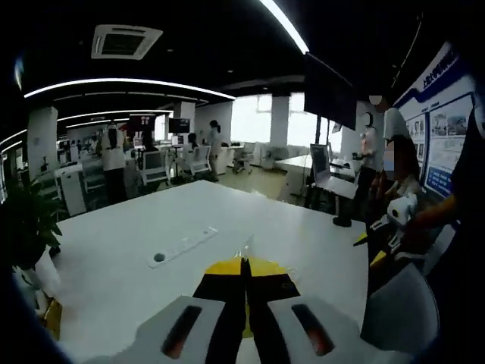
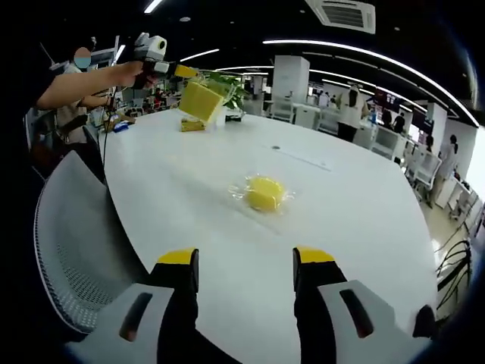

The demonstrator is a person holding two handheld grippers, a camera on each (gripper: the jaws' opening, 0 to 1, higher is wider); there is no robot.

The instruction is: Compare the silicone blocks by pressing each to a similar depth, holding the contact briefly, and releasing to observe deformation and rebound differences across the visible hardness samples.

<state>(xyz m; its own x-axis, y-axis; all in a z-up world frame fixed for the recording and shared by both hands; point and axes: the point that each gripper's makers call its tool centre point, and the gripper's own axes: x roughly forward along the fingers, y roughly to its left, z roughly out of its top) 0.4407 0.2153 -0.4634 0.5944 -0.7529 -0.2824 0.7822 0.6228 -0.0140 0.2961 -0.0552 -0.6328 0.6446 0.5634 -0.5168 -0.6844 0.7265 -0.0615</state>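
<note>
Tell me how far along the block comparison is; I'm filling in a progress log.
Done: no finished press can be read from these views. In hand: the left gripper is shut on a wrapped yellow block, held above the table. Left: the right gripper is open, short of the second wrapped block, and a third yellow block lies beneath the lifted one.

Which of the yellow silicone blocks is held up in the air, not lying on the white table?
The larger yellow cube-shaped silicone block at the table's far end, held above the white table by the left gripper. The wrapped yellow block lies on the table.
</note>
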